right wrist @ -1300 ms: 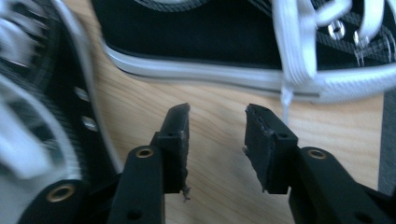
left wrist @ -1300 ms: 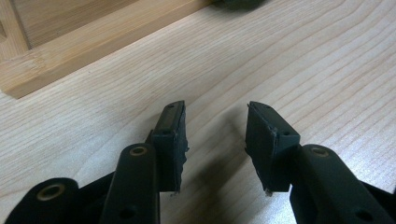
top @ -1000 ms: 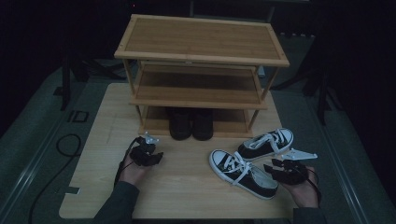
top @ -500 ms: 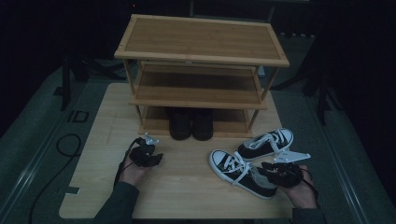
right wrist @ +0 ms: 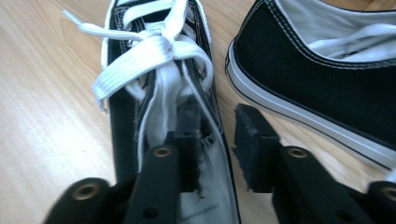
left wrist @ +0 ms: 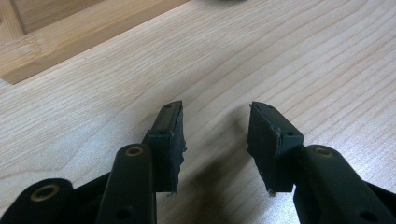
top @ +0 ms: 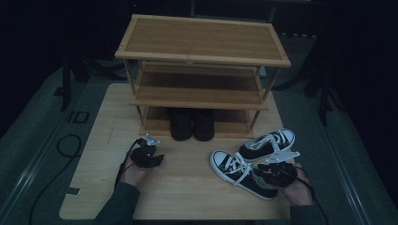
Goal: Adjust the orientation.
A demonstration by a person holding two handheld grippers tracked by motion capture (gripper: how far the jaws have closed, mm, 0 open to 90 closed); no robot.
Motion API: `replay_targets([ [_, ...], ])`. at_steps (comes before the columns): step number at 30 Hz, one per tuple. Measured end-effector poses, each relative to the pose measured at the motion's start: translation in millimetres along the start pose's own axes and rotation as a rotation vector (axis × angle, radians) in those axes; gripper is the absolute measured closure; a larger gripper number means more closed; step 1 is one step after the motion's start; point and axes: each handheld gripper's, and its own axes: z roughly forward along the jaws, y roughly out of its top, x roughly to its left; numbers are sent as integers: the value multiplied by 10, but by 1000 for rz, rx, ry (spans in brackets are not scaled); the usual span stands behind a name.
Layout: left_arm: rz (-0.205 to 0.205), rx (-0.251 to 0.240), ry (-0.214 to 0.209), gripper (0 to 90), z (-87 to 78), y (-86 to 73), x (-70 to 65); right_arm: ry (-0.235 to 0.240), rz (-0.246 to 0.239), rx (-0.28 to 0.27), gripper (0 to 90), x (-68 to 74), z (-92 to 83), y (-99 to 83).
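Note:
Two black canvas sneakers with white laces lie on the wooden table (top: 187, 192), right of centre. The nearer sneaker (top: 237, 171) points left and away; the farther sneaker (top: 267, 143) lies behind it. My right gripper (top: 274, 169) is at the nearer sneaker's heel. In the right gripper view it (right wrist: 217, 114) is open, one jaw inside the nearer sneaker (right wrist: 154, 60) and the other outside its side wall, beside the farther sneaker (right wrist: 317, 79). My left gripper (top: 148, 154) rests left of centre, open (left wrist: 215, 112) over bare wood with nothing between its jaws.
A three-shelf bamboo shoe rack (top: 202, 44) stands at the back of the table. A pair of black shoes (top: 191, 124) sits on its bottom shelf. The rack's bottom board (left wrist: 70, 42) lies just ahead of my left gripper. A black cable (top: 68, 145) loops off the table's left edge.
My right gripper has moved left onto the heel of the nearer sneaker. The left gripper has stayed where it was.

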Motion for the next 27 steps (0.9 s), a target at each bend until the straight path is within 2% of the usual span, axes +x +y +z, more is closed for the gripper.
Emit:
replay_targets([
  [4, -3, -1, -3, 559, 1, -2, 5, 19, -8, 33, 796, -29, 118, 48],
  [8, -4, -2, -4, 559, 1, -3, 6, 26, -7, 35, 867, -36, 148, 60],
  [12, -4, -2, -4, 559, 1, -2, 6, 68, 78, -12, 878, -66, 135, 22],
  [14, -5, -2, -4, 559, 2, -2, 6, 68, 78, -12, 878, -66, 135, 22],
  [15, -3, -3, -4, 559, 4, 0, 3, 73, 95, -21, 878, -67, 132, 17],
  [16, -4, -4, -4, 559, 6, 1, 2, 80, 133, -58, 878, -63, 126, 17],
  [23, -4, -5, -5, 559, 8, 3, 0, 63, 153, -88, 879, -21, 122, 76],
  [27, -3, -4, -7, 559, 7, 2, 0, 65, 164, -118, 880, 58, 259, 200],
])
